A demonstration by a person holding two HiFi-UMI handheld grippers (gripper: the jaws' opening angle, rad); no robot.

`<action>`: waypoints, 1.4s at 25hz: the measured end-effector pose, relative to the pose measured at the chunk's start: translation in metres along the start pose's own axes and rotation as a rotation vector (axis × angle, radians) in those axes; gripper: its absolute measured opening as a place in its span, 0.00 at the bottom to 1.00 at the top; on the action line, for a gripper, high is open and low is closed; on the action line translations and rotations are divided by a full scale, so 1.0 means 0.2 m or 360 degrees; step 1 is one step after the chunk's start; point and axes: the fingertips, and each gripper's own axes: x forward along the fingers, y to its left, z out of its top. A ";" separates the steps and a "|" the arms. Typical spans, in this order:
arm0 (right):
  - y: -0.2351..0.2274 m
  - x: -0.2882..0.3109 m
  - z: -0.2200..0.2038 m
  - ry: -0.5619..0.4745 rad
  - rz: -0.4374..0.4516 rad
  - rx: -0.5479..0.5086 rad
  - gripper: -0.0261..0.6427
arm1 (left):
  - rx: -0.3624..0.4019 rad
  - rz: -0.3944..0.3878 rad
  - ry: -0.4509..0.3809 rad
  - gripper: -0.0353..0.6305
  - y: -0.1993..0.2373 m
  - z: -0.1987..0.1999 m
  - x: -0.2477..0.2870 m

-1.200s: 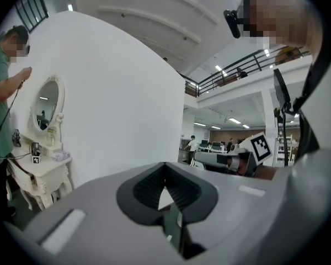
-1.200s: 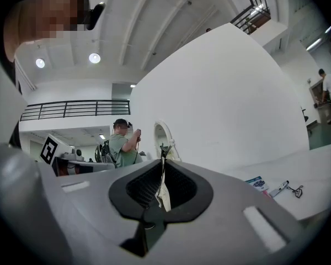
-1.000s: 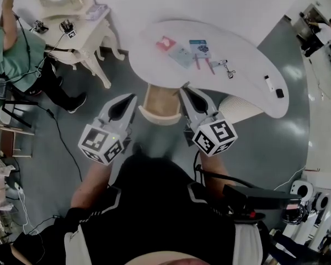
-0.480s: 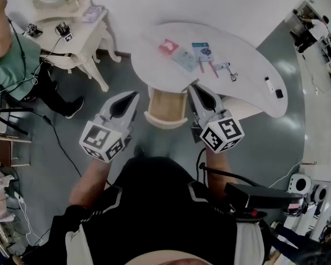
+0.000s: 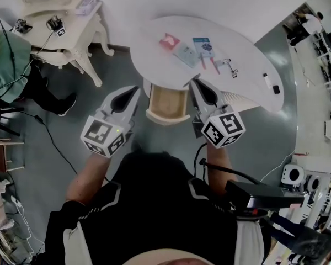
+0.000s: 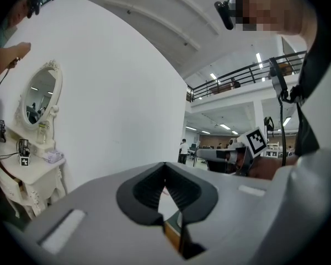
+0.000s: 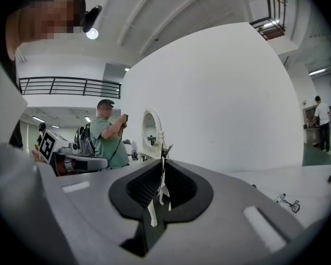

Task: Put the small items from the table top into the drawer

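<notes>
Grey floor below, white curved bench (image 5: 149, 54) ahead, and both my claws clenched on nothing.

On the left, my left claw (image 5: 132, 91) hangs short of the bench edge, tips pressed together with nothing gripped. Just to its right, between my two claws, the pale wooden drawer (image 5: 166, 101) stands pulled out from under the bench and looks bare inside. My right claw (image 5: 195, 85), also pinched to a point and empty, sits at the drawer's right corner, close to the bench rim. The small items all lie on the bench top beyond it: a red packet (image 5: 166, 41) ahead, a pale blue packet (image 5: 183, 54), a blue card (image 5: 201, 46), then two thin pink sticks (image 5: 208, 65). The sticks' long axes run roughly away from me. I judge the right claw nearer them, so it should reach forward and slightly rightward.
</notes>
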 end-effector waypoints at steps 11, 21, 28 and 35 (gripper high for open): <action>0.00 0.16 -0.17 0.0157 0.0029 0.0013 0.07 | -0.0032 0.0019 0.0024 0.05 0.19 -0.05 0.02; -0.19 0.27 -0.43 0.0365 0.0256 -0.0050 0.07 | -0.0007 0.0182 0.0061 0.05 0.22 -0.11 0.17; -0.24 0.31 -0.65 0.0526 0.0435 -0.0120 0.07 | -0.0053 0.0284 0.0133 0.05 0.22 -0.21 0.24; -0.28 0.32 -0.90 0.0683 0.0569 -0.0202 0.07 | -0.0086 0.0393 0.0116 0.05 0.24 -0.21 0.26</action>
